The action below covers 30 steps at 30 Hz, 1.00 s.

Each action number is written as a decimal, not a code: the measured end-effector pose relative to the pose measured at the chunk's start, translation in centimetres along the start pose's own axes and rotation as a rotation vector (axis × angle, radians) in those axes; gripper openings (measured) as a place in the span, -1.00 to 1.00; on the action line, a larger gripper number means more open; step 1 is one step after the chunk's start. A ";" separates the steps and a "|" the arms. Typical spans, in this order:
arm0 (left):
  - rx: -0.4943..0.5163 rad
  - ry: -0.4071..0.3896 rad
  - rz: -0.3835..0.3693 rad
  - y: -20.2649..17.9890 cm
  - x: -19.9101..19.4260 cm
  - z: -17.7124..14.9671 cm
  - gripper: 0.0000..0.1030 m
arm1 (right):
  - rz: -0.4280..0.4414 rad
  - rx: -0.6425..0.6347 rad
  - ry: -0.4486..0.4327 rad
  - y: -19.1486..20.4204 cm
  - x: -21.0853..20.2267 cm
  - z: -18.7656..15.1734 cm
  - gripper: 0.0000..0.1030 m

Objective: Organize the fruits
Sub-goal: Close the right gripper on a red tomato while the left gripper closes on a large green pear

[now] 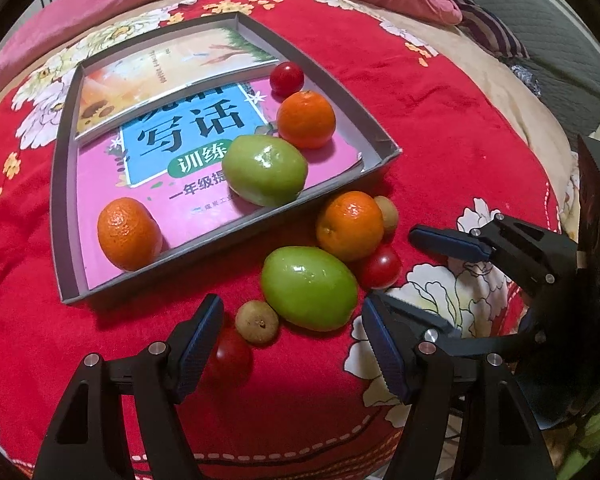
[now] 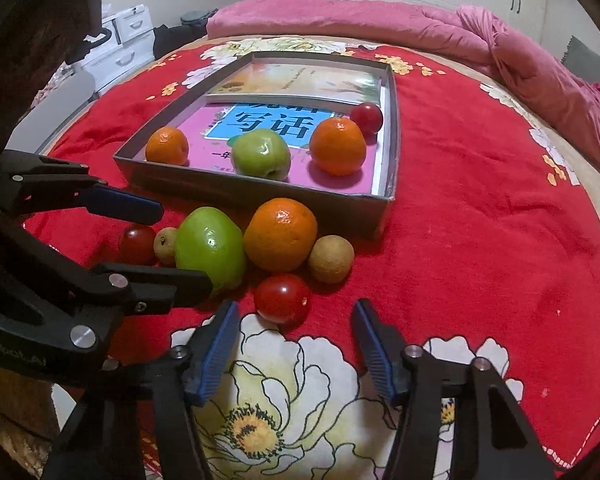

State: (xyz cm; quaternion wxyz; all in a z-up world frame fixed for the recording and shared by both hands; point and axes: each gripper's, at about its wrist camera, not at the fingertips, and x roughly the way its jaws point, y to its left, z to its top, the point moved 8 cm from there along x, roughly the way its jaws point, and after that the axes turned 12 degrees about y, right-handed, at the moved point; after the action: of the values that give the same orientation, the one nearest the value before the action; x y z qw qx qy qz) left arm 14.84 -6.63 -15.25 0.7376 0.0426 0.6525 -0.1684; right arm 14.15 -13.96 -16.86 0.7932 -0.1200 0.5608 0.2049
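Observation:
A grey shallow box [image 1: 64,184] [image 2: 260,188] lies on the red bedspread and holds two oranges [image 1: 128,234] [image 1: 306,120], a green fruit [image 1: 265,170] and a red tomato [image 1: 286,78]. In front of it lie a green fruit [image 1: 309,288] [image 2: 210,250], an orange [image 1: 349,225] [image 2: 281,234], two small brown fruits [image 1: 257,322] [image 2: 331,259] and two tomatoes [image 1: 230,356] [image 2: 282,298]. My left gripper [image 1: 292,326] is open over the near brown fruit. My right gripper [image 2: 294,328] is open just before a tomato.
Two books [image 1: 172,68] line the box floor. A pink quilt [image 2: 380,20] lies bunched along the far edge of the bed. White drawers [image 2: 120,40] stand beyond the bed at left. The bedspread carries large white flower prints [image 2: 280,392].

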 end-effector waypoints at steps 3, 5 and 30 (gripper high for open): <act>0.000 0.005 -0.001 0.1 0.3 0.1 0.42 | -0.005 -0.004 -0.004 0.0 0.4 0.1 -0.02; 0.000 0.008 -0.002 0.1 0.5 0.1 0.42 | -0.006 -0.011 -0.005 0.1 0.5 0.3 -0.05; 0.022 0.010 -0.002 -0.8 2.3 1.5 0.28 | 0.058 -0.008 0.002 -0.6 0.2 -0.5 -0.42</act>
State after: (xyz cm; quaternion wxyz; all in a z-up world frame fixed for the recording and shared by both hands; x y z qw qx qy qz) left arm 16.18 -8.26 -17.19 0.7337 0.0509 0.6543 -0.1760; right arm 14.11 -14.67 -17.24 0.7859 -0.1071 0.5639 0.2298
